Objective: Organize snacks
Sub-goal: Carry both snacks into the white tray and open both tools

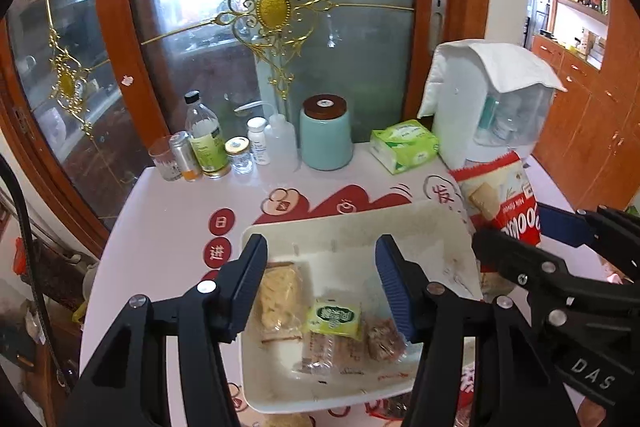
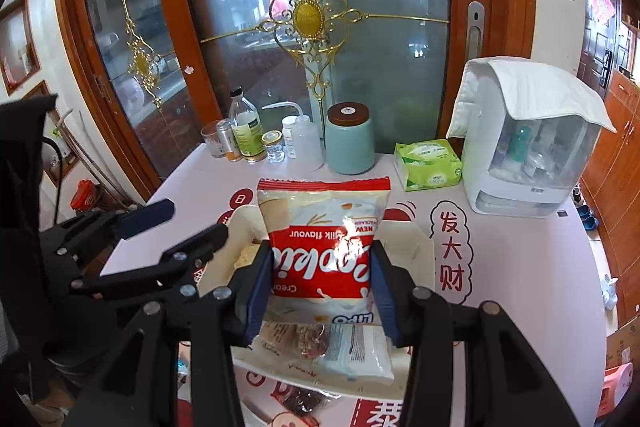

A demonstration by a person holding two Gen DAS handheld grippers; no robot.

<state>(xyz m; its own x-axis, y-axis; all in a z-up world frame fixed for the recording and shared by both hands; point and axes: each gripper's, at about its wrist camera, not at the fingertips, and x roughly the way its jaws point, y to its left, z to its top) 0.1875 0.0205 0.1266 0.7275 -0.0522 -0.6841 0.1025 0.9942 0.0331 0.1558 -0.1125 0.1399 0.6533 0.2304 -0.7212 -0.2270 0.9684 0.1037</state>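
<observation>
Looks like a home dining area: a worktop point(image 2: 520, 247) covered with a red-and-white printed cloth is set against a wood-framed glass door point(image 2: 360, 67), wooden cabinets point(image 1: 580, 99) are seen nearby, tissues point(image 2: 428, 163) and bottles point(image 2: 248, 131) kept behind.

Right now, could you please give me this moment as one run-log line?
right claw: shut on cookie bag above white tray | left claw: open, empty

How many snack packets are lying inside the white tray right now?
4 visible in the white tray: a yellow packet at left, a green packet mid-tray, a clear-wrapped one beneath it, a brown one at right. The left gripper may hide others.
</observation>
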